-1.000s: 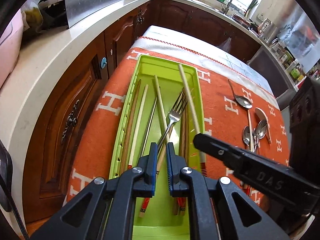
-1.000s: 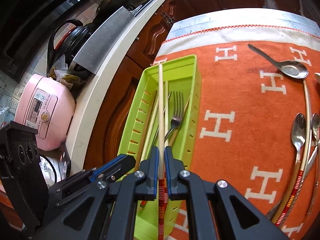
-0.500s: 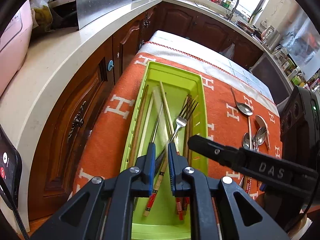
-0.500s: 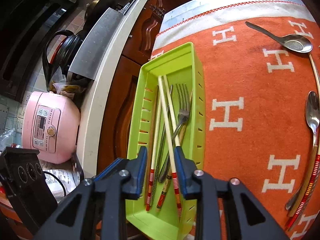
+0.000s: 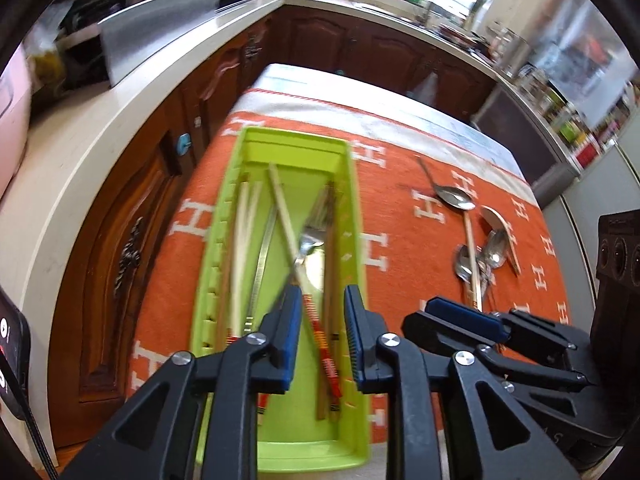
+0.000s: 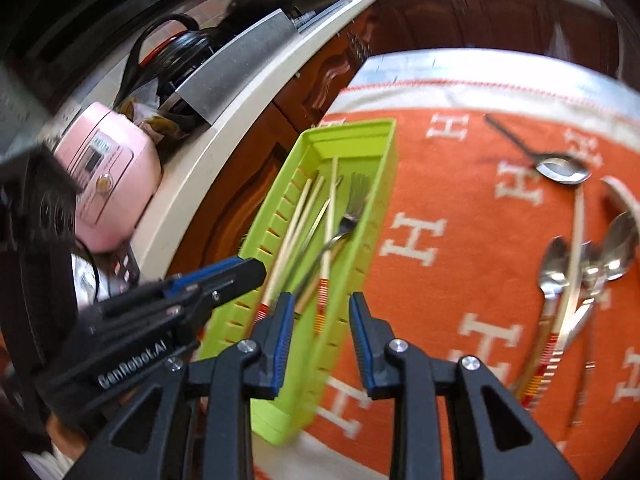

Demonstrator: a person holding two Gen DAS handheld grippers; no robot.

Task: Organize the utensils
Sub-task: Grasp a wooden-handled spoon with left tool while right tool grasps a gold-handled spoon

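While both tools hang above it: the green tray (image 5: pixel 224 248) is the sorting point, lying lengthwise on the orange cloth (image 5: pixel 400 248) at the bench edge nearest the wooden cabinets (image 5: pixel 132 240).
Left tool (image 5: pixel 322 312): jaws parted, gripping nothing, poised over the tray's near end, above a red-banded chopstick (image 5: pixel 318 328).
Right tool (image 6: pixel 318 320): jaws spread wide and empty, hovering over the tray's near end, its right finger out past the tray's right wall, over the cloth.
Sorted so far: pale chopsticks (image 6: pixel 298 216) and a metal fork (image 5: pixel 310 236) lie along the tray's length, handles toward the cameras; a long narrow box suits long narrow pieces, though two of them cross.
Waiting: a cluster of spoons (image 5: pixel 480 256) with another chopstick sits on the cloth well to the right of the tray, one dark-handled spoon (image 6: pixel 560 168) lying farther back; these look like the likely next pickups.
Surface: a woven cloth with white H motifs, pale border at the end beyond the tray.
Room: a home kitchen; a white counter curves beyond the tray's left side, carrying a pink rice cooker (image 6: pixel 108 176) and a dark kettle (image 6: pixel 176 52); a bright window stands far behind.
Image quality: motion blur softens both views.
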